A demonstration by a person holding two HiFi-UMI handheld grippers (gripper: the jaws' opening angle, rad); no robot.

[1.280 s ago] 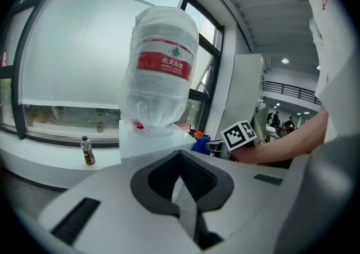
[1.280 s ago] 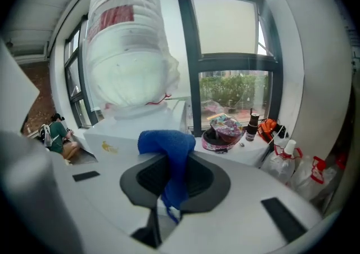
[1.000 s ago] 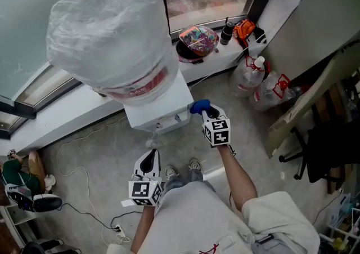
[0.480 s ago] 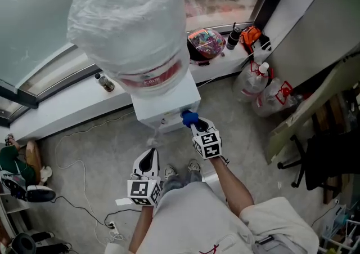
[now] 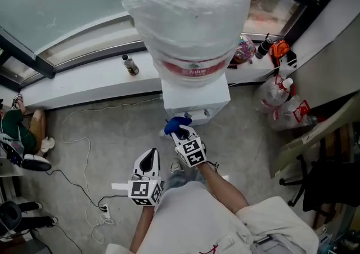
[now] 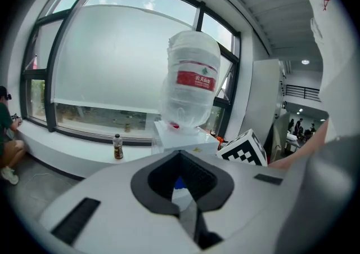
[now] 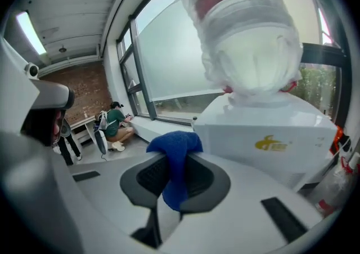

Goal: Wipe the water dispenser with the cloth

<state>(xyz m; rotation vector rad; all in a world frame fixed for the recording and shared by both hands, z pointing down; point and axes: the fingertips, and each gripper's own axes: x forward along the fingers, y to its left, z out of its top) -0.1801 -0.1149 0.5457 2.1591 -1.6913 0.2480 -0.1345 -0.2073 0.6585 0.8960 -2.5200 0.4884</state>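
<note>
The blue cloth [image 5: 176, 123] is hanging pinched between the jaws of the right hand-held gripper [image 5: 179, 130], bunching above them and drooping down through the gap in the right gripper view [image 7: 173, 164]. It is sitting just in front of the white water dispenser [image 5: 194, 98], near the lower front corner on its left-hand side in the head view. From these angles it is hard to say whether cloth and cabinet are touching. The dispenser is standing on the floor against a white window ledge [image 5: 84, 87] and is carrying a large upturned water bottle [image 5: 188, 16] wrapped in clear plastic, with a red label band.

The left hand-held gripper [image 5: 148, 156] is hovering lower in the head view, well apart from the dispenser. Its jaws seem to be pressed together with nothing between them, pointing towards the cabinet [image 6: 183, 141].

A small drink bottle [image 5: 130, 66] is standing upright on the ledge beside the dispenser. A cable [image 5: 72, 151] is trailing across the concrete floor, and a person in a green top [image 7: 117, 122] is crouching by the window.
</note>
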